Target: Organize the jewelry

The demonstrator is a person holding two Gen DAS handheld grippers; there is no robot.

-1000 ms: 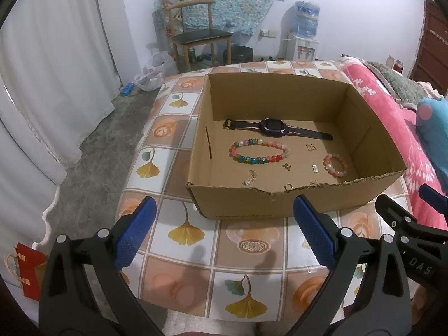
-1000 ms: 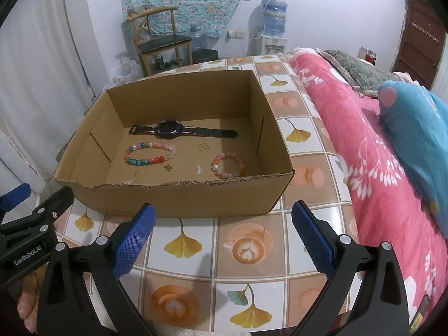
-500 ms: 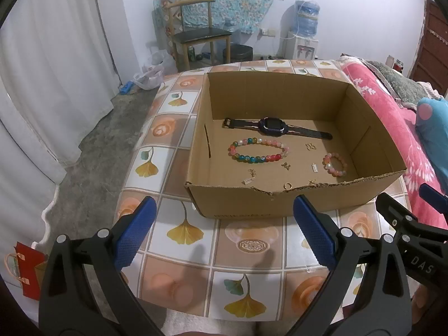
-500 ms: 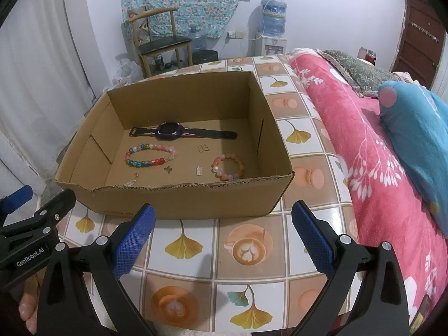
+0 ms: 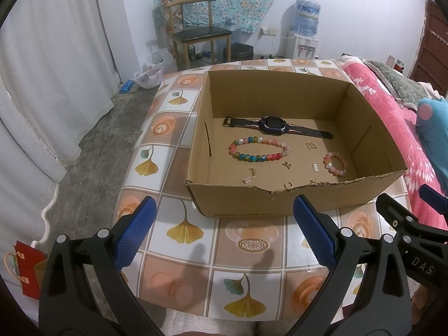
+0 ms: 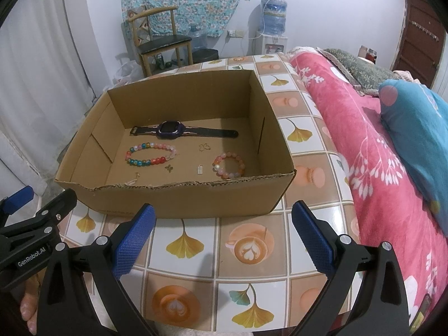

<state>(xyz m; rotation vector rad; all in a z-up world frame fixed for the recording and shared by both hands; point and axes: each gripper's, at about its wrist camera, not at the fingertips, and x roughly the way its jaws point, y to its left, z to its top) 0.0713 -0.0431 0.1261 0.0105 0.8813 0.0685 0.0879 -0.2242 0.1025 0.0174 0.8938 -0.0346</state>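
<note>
An open cardboard box (image 5: 238,200) (image 6: 179,200) stands on the tiled table. Inside lie a dark watch (image 5: 273,124) (image 6: 171,129), a multicolour bead bracelet (image 5: 259,149) (image 6: 152,154), a small pink bead bracelet (image 5: 335,163) (image 6: 229,165) and several tiny gold earrings and charms (image 5: 310,146) (image 6: 203,146). My left gripper (image 5: 224,235) hovers open in front of the box's near wall, holding nothing. My right gripper (image 6: 222,235) is open too, level with the box's right half. Each gripper shows at the edge of the other's view.
The table (image 5: 184,229) has a ginkgo and coffee patterned cloth. A bed with a pink blanket (image 6: 364,140) and a blue pillow (image 6: 420,117) runs along the right. A chair (image 5: 196,39), a water dispenser (image 5: 303,36), bags and curtains stand behind and to the left.
Both grippers have barely shifted; the box sits a touch higher in the views. The jaws stay as wide as before.
</note>
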